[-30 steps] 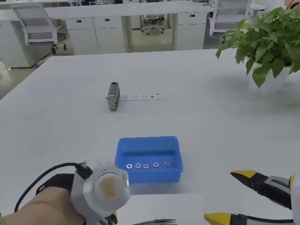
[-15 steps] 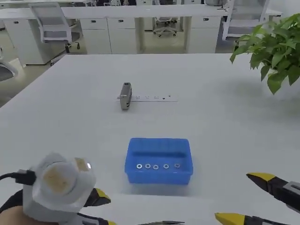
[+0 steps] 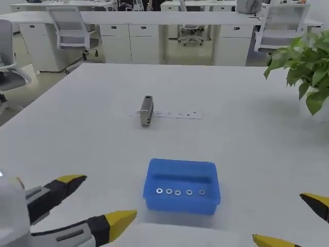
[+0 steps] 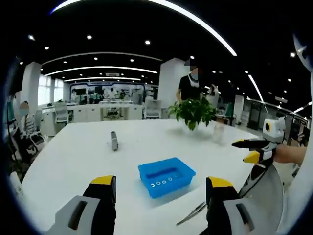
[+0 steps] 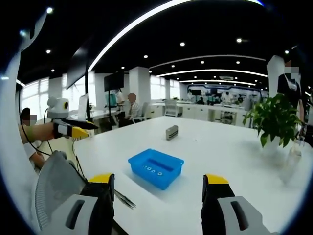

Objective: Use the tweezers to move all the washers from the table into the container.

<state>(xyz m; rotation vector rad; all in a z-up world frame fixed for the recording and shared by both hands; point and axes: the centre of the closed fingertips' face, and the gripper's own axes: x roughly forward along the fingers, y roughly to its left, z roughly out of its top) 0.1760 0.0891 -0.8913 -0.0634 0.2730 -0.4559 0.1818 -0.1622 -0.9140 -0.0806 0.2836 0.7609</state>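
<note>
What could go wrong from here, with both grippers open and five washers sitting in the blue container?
1. The tweezers lie flat near the edge of the table. The open left gripper or right gripper could nudge the thin tool off while trying to grasp it.
2. The blue container sits close in front of both grippers. A bump might tip it and spill the washers.

Bright, even light from ceiling strips and spots. White tabletop nearly washed out. Faint, soft shadows by container and plant. Gripper views bow strongly at edges. Head view foreground blurred.
</note>
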